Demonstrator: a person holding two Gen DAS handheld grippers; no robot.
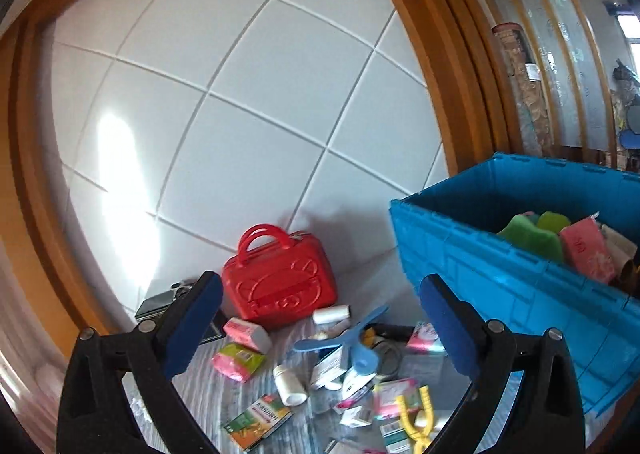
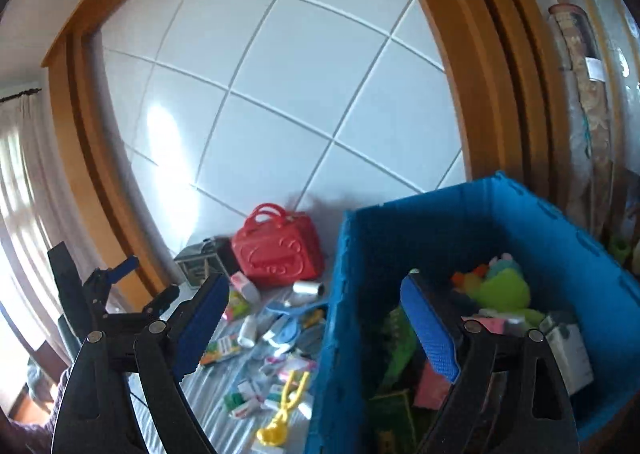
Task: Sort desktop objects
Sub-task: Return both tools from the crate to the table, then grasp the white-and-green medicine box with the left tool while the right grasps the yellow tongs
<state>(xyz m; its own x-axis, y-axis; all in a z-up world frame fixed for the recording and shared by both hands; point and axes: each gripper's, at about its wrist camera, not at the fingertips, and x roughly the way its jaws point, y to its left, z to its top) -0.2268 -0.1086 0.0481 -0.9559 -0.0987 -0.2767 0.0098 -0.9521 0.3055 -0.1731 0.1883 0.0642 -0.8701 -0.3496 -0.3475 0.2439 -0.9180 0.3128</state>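
Left wrist view: my left gripper [image 1: 320, 328] is hovering wide open, empty, over the clutter on the surface [image 1: 208, 390]. I'm eyeing the white pill bottle [image 1: 289, 384], lying on its side mid-pile, left of the blue crate [image 1: 500, 294]. Probably light, rigid, slick; I'd pinch across the body. My right gripper [image 2: 316, 328] is also wide open, empty, straddling the crate's near-left wall. Red toy case [image 1: 279, 282] is sitting far, against the tiles.

No legible text anywhere. Green-orange box [image 1: 258, 424] at 6 o'clock bears printed characters, seemingly Chinese, too blurred to read.
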